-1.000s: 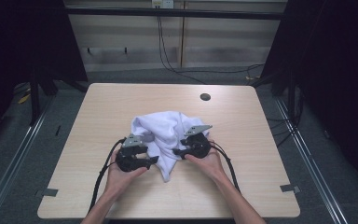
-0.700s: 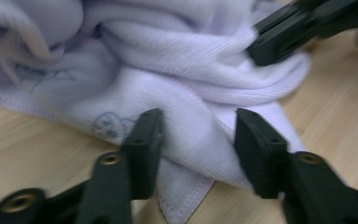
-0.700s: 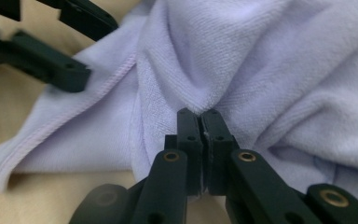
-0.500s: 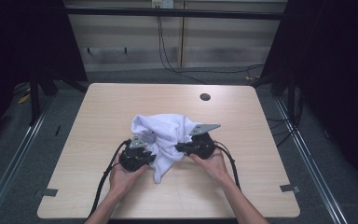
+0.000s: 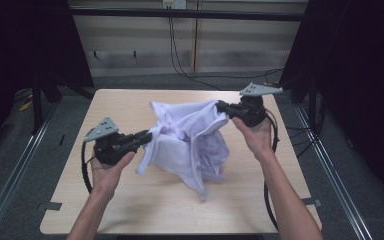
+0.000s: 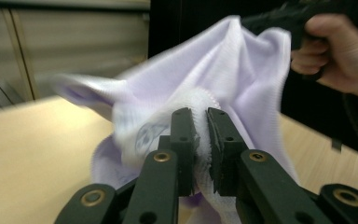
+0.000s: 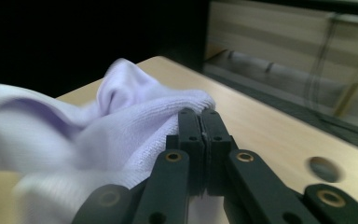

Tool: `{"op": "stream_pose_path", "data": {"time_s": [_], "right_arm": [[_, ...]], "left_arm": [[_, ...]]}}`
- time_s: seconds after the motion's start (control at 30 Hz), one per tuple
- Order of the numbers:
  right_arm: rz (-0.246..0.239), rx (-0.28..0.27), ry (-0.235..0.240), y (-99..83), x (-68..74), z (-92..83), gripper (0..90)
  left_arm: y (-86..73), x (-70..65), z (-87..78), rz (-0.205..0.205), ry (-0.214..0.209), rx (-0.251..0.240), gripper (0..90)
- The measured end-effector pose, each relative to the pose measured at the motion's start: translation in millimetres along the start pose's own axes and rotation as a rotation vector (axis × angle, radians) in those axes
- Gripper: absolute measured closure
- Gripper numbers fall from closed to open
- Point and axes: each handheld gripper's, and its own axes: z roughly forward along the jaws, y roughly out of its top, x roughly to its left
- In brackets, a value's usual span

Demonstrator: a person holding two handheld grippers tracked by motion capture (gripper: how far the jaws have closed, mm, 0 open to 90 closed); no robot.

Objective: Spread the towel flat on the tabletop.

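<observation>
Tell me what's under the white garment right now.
Under the white garment, lifted by the left tool and right tool, lies the wooden table. Its lower folds rest there; the tabletop directly beneath them is covered.

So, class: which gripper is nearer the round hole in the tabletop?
Right. The right gripper, clamping the white cloth, is up near the hole; the left gripper grips it at the near-left.

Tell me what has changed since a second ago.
Both grippers have just closed on the white cloth and lifted it. The left gripper pinches a fold at the near left; the right gripper has carried its edge up and away to the right, so the bunched heap now hangs stretched between them, its lower part trailing on the table. The table and the dark round spot stay put.
</observation>
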Motion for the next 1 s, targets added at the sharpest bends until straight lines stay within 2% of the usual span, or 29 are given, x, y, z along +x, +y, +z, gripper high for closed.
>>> {"op": "stream_pose_path", "data": {"time_s": [0.07,0.1,0.13,0.17,0.23,0.27,0.3,0.33,0.37,0.4,0.43,0.47,0.5,0.53,0.6,0.63,0.67,0.7,0.73,0.77,0.87,0.9,0.93,1.0], "right_arm": [[0.011,-0.012,-0.054,11.7,-14.9,-5.9,88.6],[0.01,-0.015,-0.088,16.7,-22.7,-8.5,88.6],[0.021,-0.013,-0.124,20.9,-33.1,-11.1,87.8],[0.03,-0.005,-0.159,22.4,-40.6,-12.0,84.4],[0.035,0.047,-0.233,18.6,-49.1,-7.8,59.3],[0.036,0.083,-0.242,13.2,-48.9,-4.6,53.4],[0.036,0.083,-0.242,13.2,-48.9,-4.6,53.4],[0.029,0.094,-0.197,-4.4,-38.6,0.5,47.8],[0.023,0.099,-0.159,-15.7,-28.7,4.5,47.7],[-0.003,0.126,-0.094,-28.5,-16.1,10.5,47.8],[-0.025,0.149,-0.037,-42.2,-1.8,17.0,48.6],[-0.027,0.149,0.011,-56.8,12.9,24.0,48.7],[-0.033,0.173,0.059,-67.3,23.7,30.8,49.6],[-0.05,0.209,0.114,-84.6,40.9,42.6,50.9],[-0.056,0.252,0.186,-105.8,59.5,59.8,52.3],[-0.056,0.252,0.186,-105.8,59.5,59.8,52.3],[-0.087,0.305,0.246,-125.9,77.0,76.1,55.3],[-0.101,0.325,0.278,-132.3,82.1,80.6,56.1],[-0.118,0.343,0.297,-137.6,86.7,83.3,56.3],[-0.124,0.357,0.327,-142.4,89.9,85.6,56.4],[-0.148,0.396,0.353,-153.8,96.9,89.6,54.6],[-0.149,0.388,0.351,-154.4,96.9,89.4,55.0],[-0.155,0.392,0.348,-154.0,97.5,88.7,55.9],[-0.243,0.399,0.315,-154.5,105.4,85.8,58.9]], "left_arm": [[8.1,3.8,-12.0,0.004,0.021,-0.035,81.7],[8.1,3.8,-12.0,0.004,0.021,-0.035,81.7],[10.3,11.3,-21.6,-0.033,0.036,-0.063,81.7],[8.8,13.7,-22.3,-0.047,0.044,-0.07,81.7],[6.1,16.7,-20.9,-0.054,0.041,-0.051,81.6],[1.8,18.5,-17.4,-0.07,0.04,-0.025,81.6],[-3.9,20.1,-13.1,-0.08,0.038,-0.001,81.6],[-17.0,22.0,-3.1,-0.102,0.029,0.032,81.7],[-22.3,22.7,1.4,-0.099,0.042,0.061,81.7],[-26.2,23.8,6.4,-0.103,0.041,0.078,81.6],[-28.6,25.3,9.5,-0.111,0.038,0.089,81.5],[-30.0,25.9,11.2,-0.12,0.041,0.088,81.3],[-31.5,27.8,13.8,-0.121,0.053,0.095,80.8],[-31.5,27.8,13.8,-0.121,0.053,0.095,78.7],[-39.3,38.0,18.1,-0.157,0.099,0.112,73.9],[-39.3,38.0,18.1,-0.157,0.099,0.112,71.3],[-48.8,48.2,17.9,-0.18,0.13,0.131,71.4],[-48.8,48.2,17.9,-0.18,0.13,0.131,70.9],[-59.1,57.4,15.6,-0.206,0.165,0.147,68.2],[-63.6,60.9,14.3,-0.212,0.183,0.152,65.0],[-70.2,68.8,11.9,-0.245,0.191,0.166,59.7],[-70.2,70.1,10.3,-0.249,0.199,0.161,58.0],[-70.0,71.5,8.3,-0.265,0.19,0.143,58.0],[-69.2,71.8,6.1,-0.272,0.195,0.128,57.6]]}}
